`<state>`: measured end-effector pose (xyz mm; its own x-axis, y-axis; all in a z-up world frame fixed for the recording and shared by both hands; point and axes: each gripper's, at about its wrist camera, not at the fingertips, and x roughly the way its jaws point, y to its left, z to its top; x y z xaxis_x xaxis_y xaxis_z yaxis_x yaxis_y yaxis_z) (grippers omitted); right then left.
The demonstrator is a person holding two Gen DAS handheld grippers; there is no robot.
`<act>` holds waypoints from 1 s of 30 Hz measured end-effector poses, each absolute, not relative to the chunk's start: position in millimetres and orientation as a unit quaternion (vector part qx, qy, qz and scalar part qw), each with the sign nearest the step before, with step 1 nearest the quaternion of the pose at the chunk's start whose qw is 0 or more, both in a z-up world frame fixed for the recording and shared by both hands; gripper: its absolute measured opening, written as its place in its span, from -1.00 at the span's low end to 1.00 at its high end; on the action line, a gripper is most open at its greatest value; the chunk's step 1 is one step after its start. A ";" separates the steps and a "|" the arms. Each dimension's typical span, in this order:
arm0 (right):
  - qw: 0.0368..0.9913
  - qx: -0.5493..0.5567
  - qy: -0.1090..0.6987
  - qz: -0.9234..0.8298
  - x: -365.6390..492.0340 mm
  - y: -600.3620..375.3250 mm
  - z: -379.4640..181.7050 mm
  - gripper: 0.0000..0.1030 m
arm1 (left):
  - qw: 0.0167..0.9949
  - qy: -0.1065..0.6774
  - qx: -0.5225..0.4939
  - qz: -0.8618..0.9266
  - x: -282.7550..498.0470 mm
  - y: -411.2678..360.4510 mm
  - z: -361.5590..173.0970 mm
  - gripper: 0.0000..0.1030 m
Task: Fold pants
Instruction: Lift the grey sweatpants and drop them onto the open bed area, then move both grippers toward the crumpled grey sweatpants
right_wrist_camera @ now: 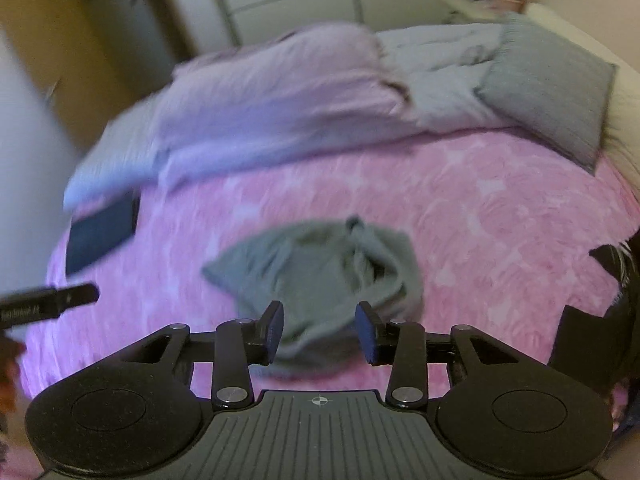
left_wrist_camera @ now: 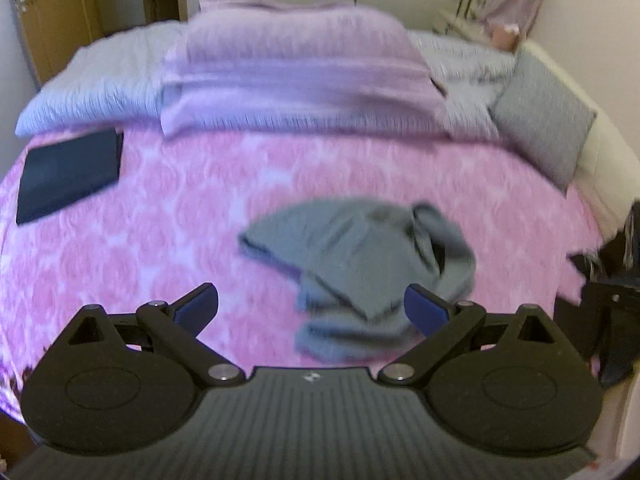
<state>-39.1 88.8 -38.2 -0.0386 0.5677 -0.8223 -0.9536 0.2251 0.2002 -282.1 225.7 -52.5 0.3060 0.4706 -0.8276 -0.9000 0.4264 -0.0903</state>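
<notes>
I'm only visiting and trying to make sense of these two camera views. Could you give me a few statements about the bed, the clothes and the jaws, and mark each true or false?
1. The grey pants lie crumpled on the pink bedspread. True.
2. The left gripper has its jaws clamped on the pants. False: the jaws stand wide apart, holding nothing.
3. A dark flat object lies on the bedspread, apart from the pants. True.
4. The right gripper is fully shut. False: its jaws are apart, with the pants seen beyond them.
5. The grey pillow lies on top of the pants. False: it sits at the far edge of the bed.
</notes>
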 end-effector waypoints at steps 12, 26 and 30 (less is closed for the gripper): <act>0.602 -0.303 0.361 0.645 -59.6 2.7 -59.6 -0.28 | 0.747 0.391 -0.294 0.451 -246.2 143.9 -71.2 0.90; 0.576 -0.304 0.367 0.664 -51.9 -75.7 -78.4 -0.28 | 0.737 0.396 -0.289 0.465 -233.8 52.3 -67.5 0.90; 0.574 -0.304 0.367 0.666 -52.2 -82.6 -79.2 -0.28 | 0.735 0.395 -0.289 0.469 -235.5 41.4 -67.4 0.90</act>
<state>-52.2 -82.6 -79.2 -0.1556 0.5414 -0.8262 -0.9877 -0.0718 0.1390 -235.5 41.4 -67.4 0.2487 0.4610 -0.8518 -0.9175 0.3941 -0.0546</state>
